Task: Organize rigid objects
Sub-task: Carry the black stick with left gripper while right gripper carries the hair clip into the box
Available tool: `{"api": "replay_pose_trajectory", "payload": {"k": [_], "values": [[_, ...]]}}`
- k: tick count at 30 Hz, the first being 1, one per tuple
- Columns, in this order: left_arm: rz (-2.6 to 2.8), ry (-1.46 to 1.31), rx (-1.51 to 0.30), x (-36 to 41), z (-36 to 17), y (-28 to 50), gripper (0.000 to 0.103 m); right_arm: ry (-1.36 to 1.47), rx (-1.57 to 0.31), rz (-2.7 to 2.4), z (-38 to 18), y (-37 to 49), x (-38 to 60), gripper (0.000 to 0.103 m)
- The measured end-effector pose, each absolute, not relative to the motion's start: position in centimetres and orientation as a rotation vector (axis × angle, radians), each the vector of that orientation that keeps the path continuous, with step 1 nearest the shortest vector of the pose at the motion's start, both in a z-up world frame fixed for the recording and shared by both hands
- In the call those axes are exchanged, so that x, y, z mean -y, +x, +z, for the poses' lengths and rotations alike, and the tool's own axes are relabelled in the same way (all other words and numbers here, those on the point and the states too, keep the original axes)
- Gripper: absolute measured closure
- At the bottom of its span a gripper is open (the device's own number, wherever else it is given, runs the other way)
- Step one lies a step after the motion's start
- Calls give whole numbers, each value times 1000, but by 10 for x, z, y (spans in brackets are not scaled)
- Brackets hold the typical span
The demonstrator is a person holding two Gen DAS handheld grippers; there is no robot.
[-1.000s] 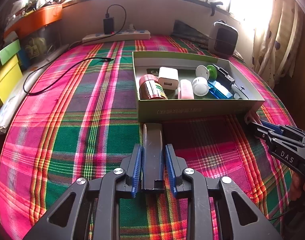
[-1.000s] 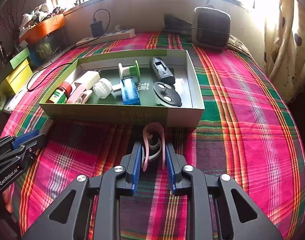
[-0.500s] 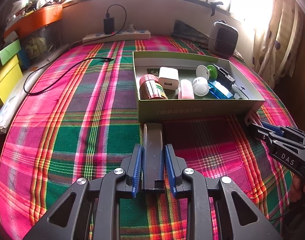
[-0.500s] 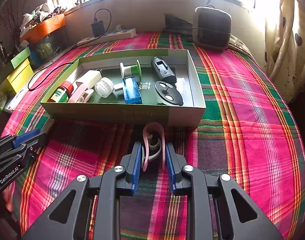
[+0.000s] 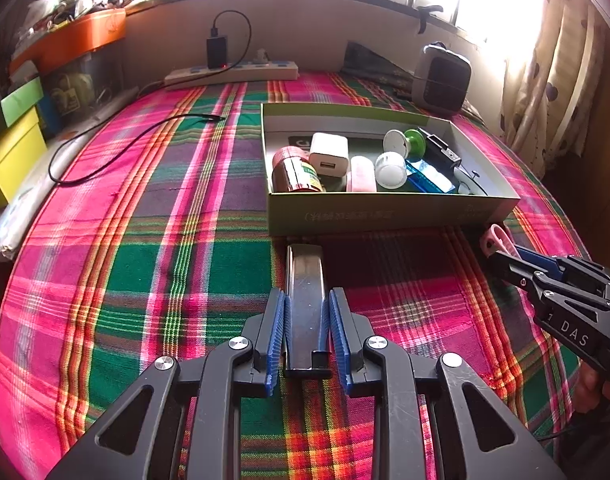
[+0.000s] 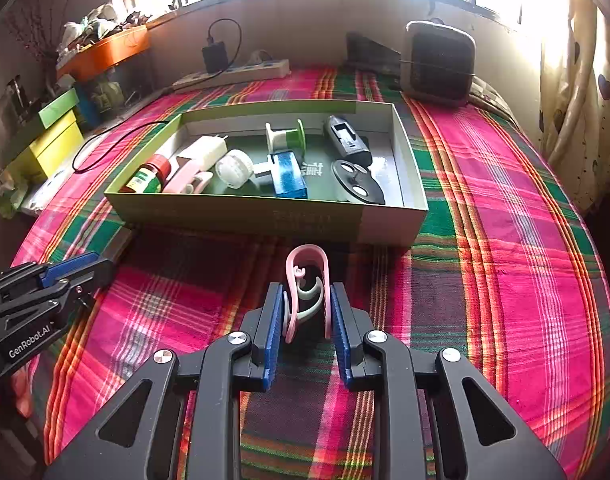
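Left gripper (image 5: 307, 332): nearest in the left wrist view; its blue pads flank a long black flat bar (image 5: 305, 300), and the jaws are closing on it. Whether the pads already press the bar I cannot tell for sure, but they look to be touching its sides.
Black flat bar: lies along the plaid cloth (image 5: 145, 260), its far end just short of the box's near wall.
Right gripper (image 6: 307, 322): nearest in the right wrist view; jaws drawn nearly together, clamped on a pink clip (image 6: 305, 280) with a pale grey hook inside its loop.
Pink clip: held over the cloth, its rounded end pointing toward the green box (image 6: 245, 216).
Only in the left view: the pink clip appears as a small pink tip beyond the other gripper's fingers at right, with part of a hand below it.
Only in the right view: a black disc piece (image 6: 357, 182) with two pale circles and a black handheld device (image 6: 347, 140), both in the box's right half, seen in full.
Box contents, both views: red-capped bottle (image 5: 295, 172), white charger (image 5: 329, 154), pink item, white round cap, green spool (image 6: 285, 136), blue block (image 6: 287, 174).
Farther back: power strip (image 5: 231, 74) with a black adapter plugged in, small heater (image 6: 437, 62) by the curtain, orange tray and yellow-green boxes at left.
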State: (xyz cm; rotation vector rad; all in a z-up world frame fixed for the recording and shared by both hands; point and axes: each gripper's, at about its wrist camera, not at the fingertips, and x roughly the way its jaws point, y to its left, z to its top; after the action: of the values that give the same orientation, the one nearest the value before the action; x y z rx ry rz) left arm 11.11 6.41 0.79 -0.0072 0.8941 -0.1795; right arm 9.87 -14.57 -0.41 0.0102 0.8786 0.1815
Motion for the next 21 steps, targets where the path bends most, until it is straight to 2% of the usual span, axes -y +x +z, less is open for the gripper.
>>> {"api": "replay_pose_trajectory", "payload": {"k": [14,21], "values": [[-174,2,-888,-62,11,105,83,20,-862,209,-1,89,144,78],[-160,23,-912,-57,4,113,80,23,-864,220,-1,90,143,78]]}}
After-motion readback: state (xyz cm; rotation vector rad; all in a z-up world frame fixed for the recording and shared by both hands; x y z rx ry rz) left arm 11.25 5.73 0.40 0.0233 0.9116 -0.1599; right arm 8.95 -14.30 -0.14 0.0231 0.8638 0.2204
